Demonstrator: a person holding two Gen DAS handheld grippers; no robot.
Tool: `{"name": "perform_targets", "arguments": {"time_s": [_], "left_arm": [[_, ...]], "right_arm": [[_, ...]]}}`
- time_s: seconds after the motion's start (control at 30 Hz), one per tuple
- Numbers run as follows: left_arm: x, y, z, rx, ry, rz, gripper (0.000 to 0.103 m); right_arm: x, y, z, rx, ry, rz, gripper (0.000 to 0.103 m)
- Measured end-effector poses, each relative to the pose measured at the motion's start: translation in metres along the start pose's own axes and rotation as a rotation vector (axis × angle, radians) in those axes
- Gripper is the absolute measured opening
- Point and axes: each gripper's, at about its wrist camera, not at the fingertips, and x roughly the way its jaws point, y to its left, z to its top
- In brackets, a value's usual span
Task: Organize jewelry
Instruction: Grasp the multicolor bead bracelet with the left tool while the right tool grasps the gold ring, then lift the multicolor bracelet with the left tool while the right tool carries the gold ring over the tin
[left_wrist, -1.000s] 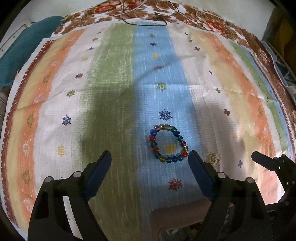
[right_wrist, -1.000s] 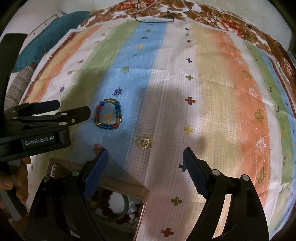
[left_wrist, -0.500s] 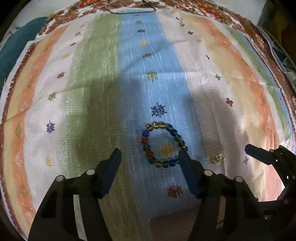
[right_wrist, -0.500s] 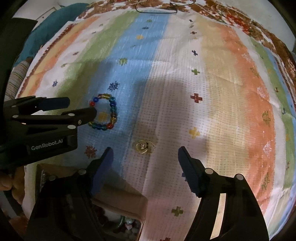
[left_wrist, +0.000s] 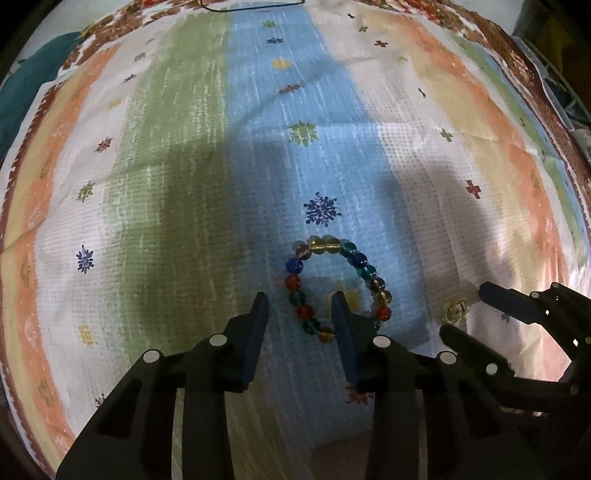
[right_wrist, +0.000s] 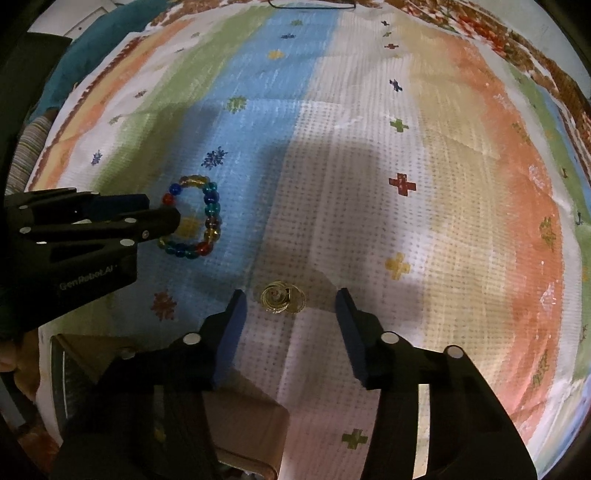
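A bracelet of coloured glass beads (left_wrist: 334, 284) lies on the striped cloth; it also shows in the right wrist view (right_wrist: 195, 219). My left gripper (left_wrist: 300, 308) is open, with the bracelet's near-left side between its fingers; its right finger sits inside the ring. A small gold ornament (right_wrist: 282, 297) lies on the cloth, also in the left wrist view (left_wrist: 456, 312). My right gripper (right_wrist: 288, 301) is open, its fingers on either side of the ornament, apart from it.
A brown box (right_wrist: 243, 417) sits at the near edge under my right gripper. A black cord (left_wrist: 251, 5) lies at the cloth's far edge. Teal fabric (right_wrist: 92, 44) lies beyond the cloth's left edge.
Both grippers moved forward and down towards the cloth. The left jaws narrowed around the bracelet's near side. The right jaws narrowed and now flank the gold ornament.
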Motion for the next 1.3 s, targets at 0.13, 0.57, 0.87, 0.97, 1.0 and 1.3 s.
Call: {"name": "perform_targets", "arguments": {"time_s": [0.13,0.57,0.87,0.97,1.0,1.3], "left_arm": [[0.003,0.000,0.000,0.012,-0.001,0.009,0.027],[0.004,-0.001,0.001,0.019,-0.018,0.034,0.010],[-0.018,0.007,-0.001,-0.008,-0.060,0.018,0.009],[-0.027,0.006,-0.003,-0.005,-0.077,0.007,0.009],[-0.029,0.004,-0.003,-0.004,-0.081,0.006,0.009],[-0.047,-0.004,-0.007,0.006,-0.119,-0.010,0.009]], "right_arm": [[0.002,0.001,0.003,0.001,-0.001,0.002,0.036],[0.001,0.000,0.002,-0.010,-0.009,0.007,0.022],[-0.012,0.002,0.001,-0.005,-0.043,0.005,0.022],[-0.015,0.001,-0.001,-0.002,-0.051,0.003,0.022],[-0.016,0.002,-0.001,-0.001,-0.053,0.003,0.022],[-0.032,0.003,-0.004,0.008,-0.091,0.003,0.022]]}}
